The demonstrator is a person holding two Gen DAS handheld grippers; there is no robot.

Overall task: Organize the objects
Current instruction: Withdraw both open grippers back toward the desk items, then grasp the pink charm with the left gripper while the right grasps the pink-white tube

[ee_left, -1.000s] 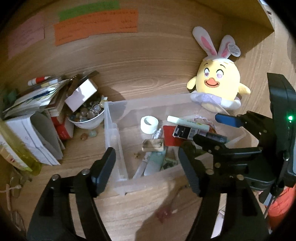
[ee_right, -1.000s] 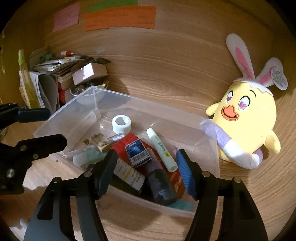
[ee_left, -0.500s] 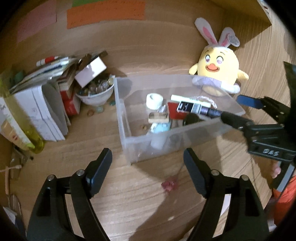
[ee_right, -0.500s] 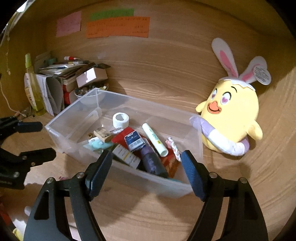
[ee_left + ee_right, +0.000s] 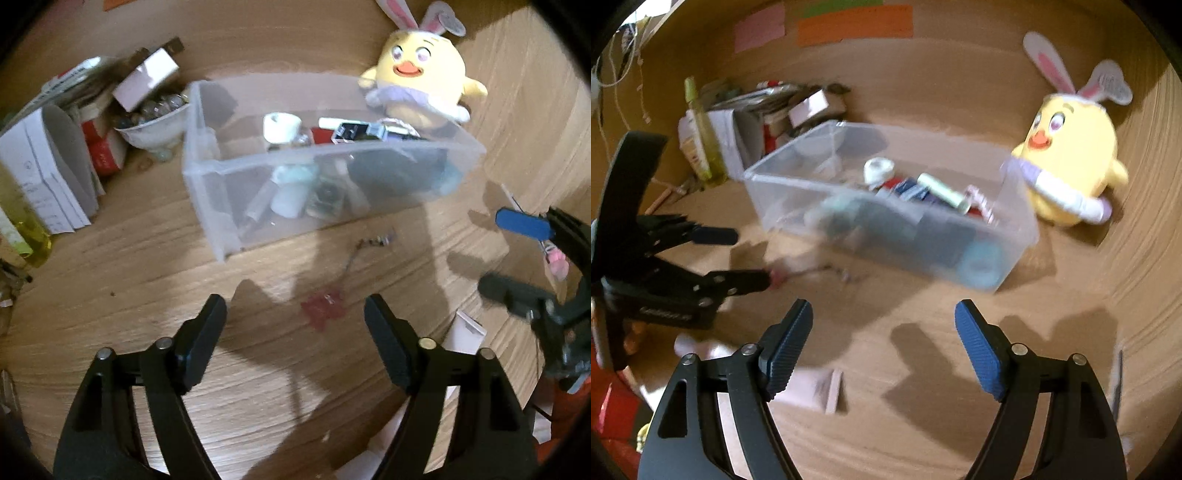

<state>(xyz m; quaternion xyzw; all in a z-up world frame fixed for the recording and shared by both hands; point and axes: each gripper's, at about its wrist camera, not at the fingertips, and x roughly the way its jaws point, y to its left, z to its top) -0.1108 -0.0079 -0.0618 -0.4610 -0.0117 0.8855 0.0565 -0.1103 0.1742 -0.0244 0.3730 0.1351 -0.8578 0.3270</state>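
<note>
Left wrist view shows me the clear bin on the worktop, far of my left gripper. Its fingers are spread wide with nothing between them. The bin holds the things already gathered: a white tape roll, a pale tube, a dark box and some bottles, heaped toward its right end. I judge the bin is the collecting place for this tidy-up, which would explain why the loose bits lie outside it.

Just ahead of the left fingers a small red charm lies flat on the wood, its thin chain running toward the bin's near wall. It is the nearest stray, and I would guess it is the next thing to gather, though that is only my reading.

A yellow chick toy sits upright behind the bin's far right corner, touching or nearly touching the rim. At far left a bowl of marbles stands beside a stack of papers and boxes.

From the right wrist view, my right gripper hangs above bare worktop, near of the bin, fingers open and empty too. Both grippers are tilted down toward the wood, left one low by the charm, right one well apart from it. Blur softens the bin's contents here.
</note>
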